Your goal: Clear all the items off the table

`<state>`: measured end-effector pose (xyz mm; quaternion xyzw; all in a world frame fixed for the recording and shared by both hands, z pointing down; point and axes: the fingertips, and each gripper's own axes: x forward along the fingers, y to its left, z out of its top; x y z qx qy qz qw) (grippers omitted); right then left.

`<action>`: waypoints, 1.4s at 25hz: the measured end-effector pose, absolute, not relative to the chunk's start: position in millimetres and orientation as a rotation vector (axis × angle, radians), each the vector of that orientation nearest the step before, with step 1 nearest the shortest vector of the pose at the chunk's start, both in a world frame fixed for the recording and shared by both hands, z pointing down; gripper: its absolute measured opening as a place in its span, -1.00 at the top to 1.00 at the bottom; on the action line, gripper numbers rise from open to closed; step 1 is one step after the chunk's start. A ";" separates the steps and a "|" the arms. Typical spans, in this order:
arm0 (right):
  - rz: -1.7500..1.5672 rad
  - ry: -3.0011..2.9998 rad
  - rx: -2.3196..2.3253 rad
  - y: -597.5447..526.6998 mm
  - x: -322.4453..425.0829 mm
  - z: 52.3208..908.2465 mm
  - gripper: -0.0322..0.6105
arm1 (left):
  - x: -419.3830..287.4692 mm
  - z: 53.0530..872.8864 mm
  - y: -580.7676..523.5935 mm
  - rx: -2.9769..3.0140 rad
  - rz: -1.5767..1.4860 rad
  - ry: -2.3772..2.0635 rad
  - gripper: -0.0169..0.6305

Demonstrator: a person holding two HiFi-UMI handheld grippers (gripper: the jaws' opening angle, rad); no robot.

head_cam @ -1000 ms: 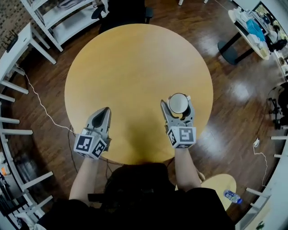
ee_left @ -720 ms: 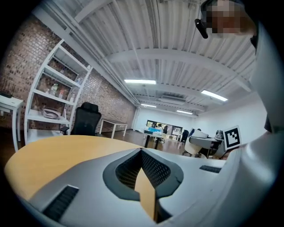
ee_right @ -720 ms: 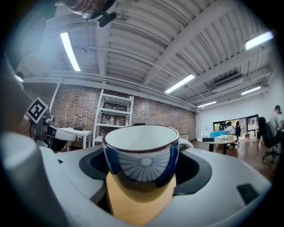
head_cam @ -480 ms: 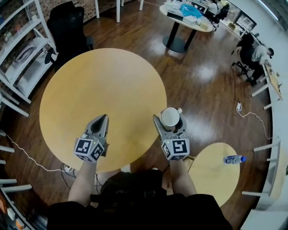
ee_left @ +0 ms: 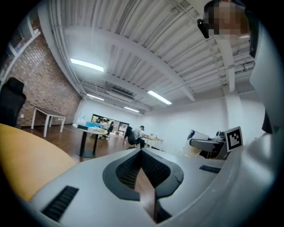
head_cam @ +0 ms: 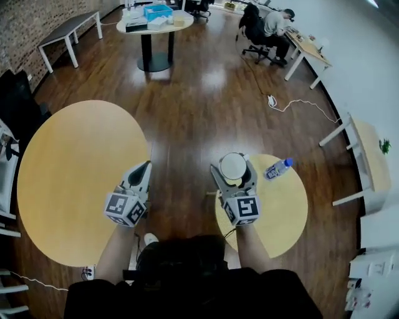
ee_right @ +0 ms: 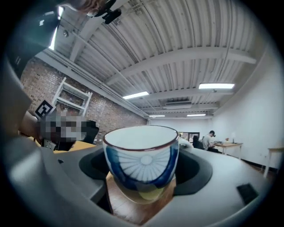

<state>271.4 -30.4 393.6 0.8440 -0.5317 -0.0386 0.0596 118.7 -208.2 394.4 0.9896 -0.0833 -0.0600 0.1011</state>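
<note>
My right gripper (head_cam: 232,169) is shut on a white cup (head_cam: 233,163) and holds it upright over the far left edge of a small round yellow table (head_cam: 280,215). In the right gripper view the cup (ee_right: 141,155) shows a blue fan pattern and a brown rim, pinched between the jaws of the right gripper (ee_right: 141,179). My left gripper (head_cam: 143,169) is shut with nothing in it, over the wooden floor just right of the big round yellow table (head_cam: 68,180), which is bare. The left gripper (ee_left: 143,155) shows its jaws pressed together.
A plastic water bottle (head_cam: 277,168) lies on the small table's far edge. Further off are a round table with a blue box (head_cam: 153,15), a seated person at a desk (head_cam: 274,25), a floor cable (head_cam: 293,103) and a white table (head_cam: 368,162) at the right.
Both grippers have swung right, off the big round table. The right one still carries the cup and now hangs over the small round table; the left one is over the floor.
</note>
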 end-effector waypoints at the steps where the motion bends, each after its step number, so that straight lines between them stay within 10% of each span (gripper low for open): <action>1: -0.123 -1.551 2.592 -7.1 284.0 391.5 -0.37 | 139.6 390.4 -190.7 2.937 -0.174 -0.170 0.95; 17: -0.068 -0.699 2.962 350.0 347.6 393.1 -0.37 | 334.3 389.7 123.8 2.832 -0.094 0.758 0.95; 35: 0.097 -0.260 3.101 440.7 354.3 447.0 -0.37 | 407.7 415.7 217.8 2.715 0.067 1.170 0.95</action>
